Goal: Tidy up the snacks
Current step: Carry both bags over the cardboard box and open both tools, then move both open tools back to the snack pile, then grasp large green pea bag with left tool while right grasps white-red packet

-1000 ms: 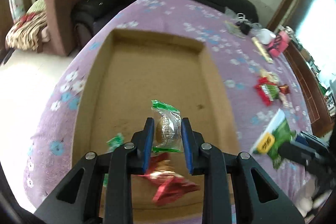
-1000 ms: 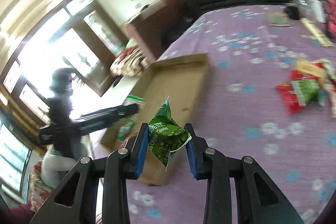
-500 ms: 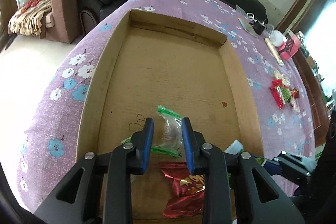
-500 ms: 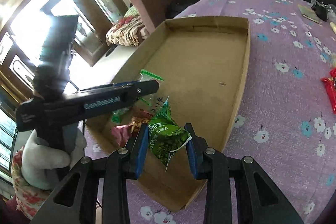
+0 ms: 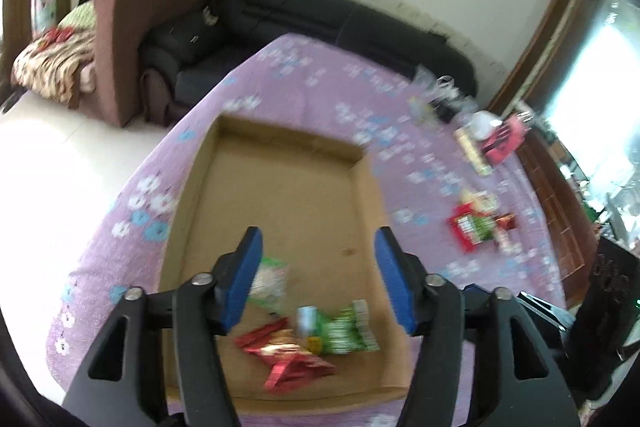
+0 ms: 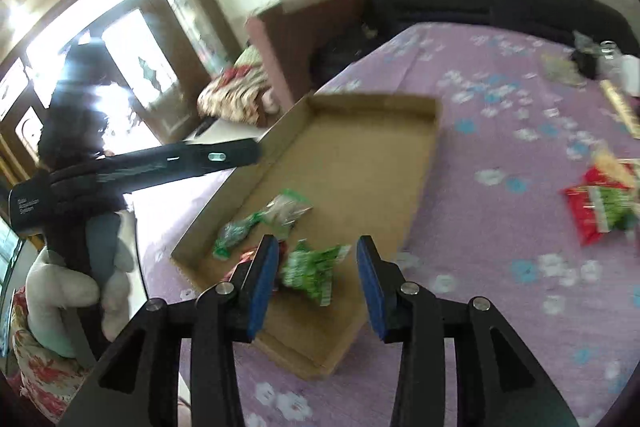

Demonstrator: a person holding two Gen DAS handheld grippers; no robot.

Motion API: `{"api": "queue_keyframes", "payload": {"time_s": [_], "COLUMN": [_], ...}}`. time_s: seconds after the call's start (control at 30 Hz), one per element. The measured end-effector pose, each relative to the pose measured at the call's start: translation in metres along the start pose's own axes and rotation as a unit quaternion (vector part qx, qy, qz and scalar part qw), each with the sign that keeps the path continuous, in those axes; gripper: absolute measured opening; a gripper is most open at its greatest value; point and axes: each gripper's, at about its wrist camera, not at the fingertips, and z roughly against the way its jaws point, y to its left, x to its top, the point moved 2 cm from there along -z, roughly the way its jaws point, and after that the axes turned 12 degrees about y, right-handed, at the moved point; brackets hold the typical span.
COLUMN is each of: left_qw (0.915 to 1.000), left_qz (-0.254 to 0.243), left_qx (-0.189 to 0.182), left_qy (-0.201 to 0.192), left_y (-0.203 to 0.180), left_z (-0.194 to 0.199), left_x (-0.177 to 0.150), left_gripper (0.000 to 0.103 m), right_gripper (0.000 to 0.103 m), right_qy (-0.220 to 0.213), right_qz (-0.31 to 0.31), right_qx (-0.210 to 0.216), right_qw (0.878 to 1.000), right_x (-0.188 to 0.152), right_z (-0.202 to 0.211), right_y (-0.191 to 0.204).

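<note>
Both my left fingers (image 5: 256, 273) and right fingers (image 6: 262, 277) gape empty above the shallow cardboard tray (image 6: 360, 163); four packets lie below, red-green ones (image 6: 596, 209) remain rightward.

A table under a purple flowered cloth (image 5: 304, 75) carries a shallow cardboard tray (image 5: 280, 187), a loose heap of red and green snack packets (image 5: 476, 227), and blurred oddments at the far end.

Both the left gripper (image 5: 318, 277) and right gripper (image 6: 316, 281) are matte black plastic with blue finger pads (image 5: 246, 279), silver screws (image 6: 408, 287) and triangular cutouts.
</note>
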Motion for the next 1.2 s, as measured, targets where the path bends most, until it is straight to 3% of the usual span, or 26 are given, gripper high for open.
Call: {"api": "queue_keyframes", "payload": {"time_s": [0.1, 0.17, 0.27, 0.37, 0.5, 0.77, 0.9, 0.93, 1.03, 1.2], "left_qw": [0.9992, 0.9966, 0.9919, 0.9895, 0.9844, 0.9793, 0.9753, 0.9729, 0.9623, 0.9452], "left_qz": [-0.016, -0.021, -0.03, -0.048, -0.065, -0.082, -0.134, -0.158, -0.225, -0.299], "left_qx": [-0.036, -0.08, -0.12, -0.123, -0.134, -0.117, -0.095, -0.079, -0.049, -0.011], "left_qy": [-0.011, -0.001, 0.031, 0.06, 0.093, 0.144, 0.148, 0.149, 0.144, 0.132], "left_y": [-0.026, -0.043, -0.068, -0.096, -0.134, -0.18, -0.207, -0.218, -0.245, -0.272], "left_z": [0.007, 0.002, -0.02, -0.047, -0.081, -0.148, -0.174, -0.182, -0.198, -0.223], "left_x": [0.002, 0.001, -0.001, -0.001, 0.007, 0.026, 0.023, 0.02, 0.012, 0.012], "left_gripper": [0.077, 0.079, 0.079, 0.079, 0.079, 0.079, 0.079, 0.079, 0.079, 0.079], "right_gripper": [0.05, 0.066, 0.067, 0.066, 0.066, 0.063, 0.06, 0.056, 0.03, 0.027], "right_qy": [-0.044, -0.07, -0.074, -0.069, -0.079, -0.047, -0.034, -0.029, -0.024, -0.031], "right_qz": [-0.03, -0.056, -0.128, -0.214, -0.244, -0.246, -0.221, -0.217, -0.224, -0.246], "right_qx": [-0.031, -0.062, -0.111, -0.104, -0.12, -0.133, -0.147, -0.155, -0.144, -0.117], "right_qw": [0.998, 0.994, 0.983, 0.969, 0.959, 0.959, 0.963, 0.963, 0.964, 0.962], "right_x": [-0.014, -0.026, -0.042, -0.052, -0.045, -0.018, -0.02, -0.021, -0.023, -0.032], "right_z": [0.043, 0.07, 0.097, 0.113, 0.116, 0.069, 0.053, 0.05, 0.045, 0.053], "right_y": [-0.037, -0.068, -0.129, -0.196, -0.243, -0.279, -0.275, -0.276, -0.282, -0.288]}}
